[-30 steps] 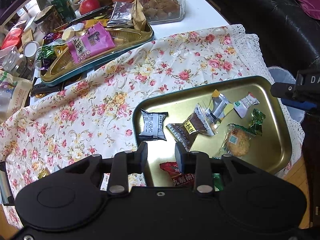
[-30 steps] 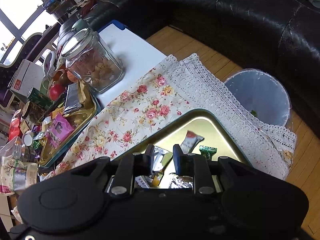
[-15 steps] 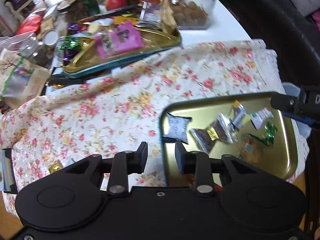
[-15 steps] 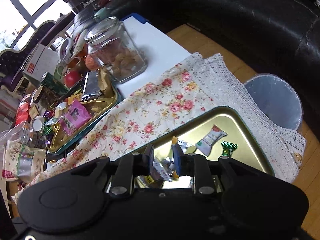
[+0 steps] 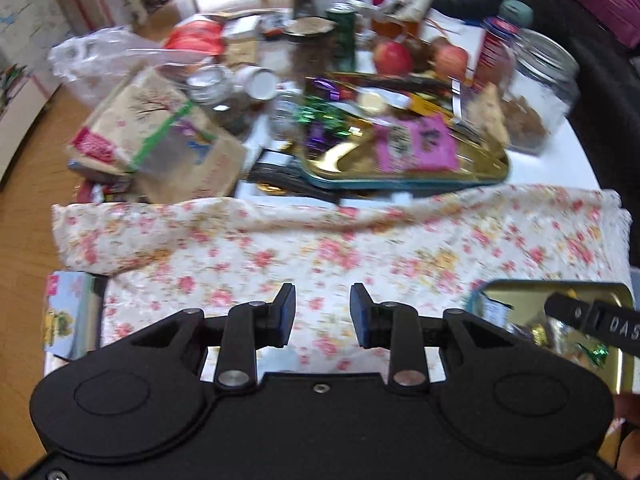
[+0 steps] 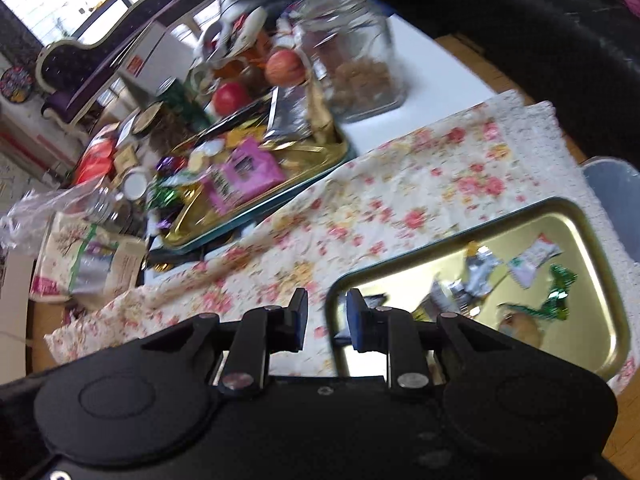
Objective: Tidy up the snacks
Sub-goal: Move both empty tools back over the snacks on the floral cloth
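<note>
My left gripper [image 5: 322, 315] is hovering over the floral cloth [image 5: 360, 240], jaws parted a little with nothing between them. My right gripper [image 6: 327, 320] is hanging nearly closed and empty at the near gold tray [image 6: 592, 240], its wrapped snacks [image 6: 532, 258] lying to the right. Farther ahead, the crowded snack tray [image 6: 336, 148] is sitting before a glass jar [image 6: 352, 52].

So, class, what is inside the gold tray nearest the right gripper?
The gold tray holds a green twisted candy, a white sachet, silver wrappers and a round biscuit. The right gripper hides its near corner.
</note>
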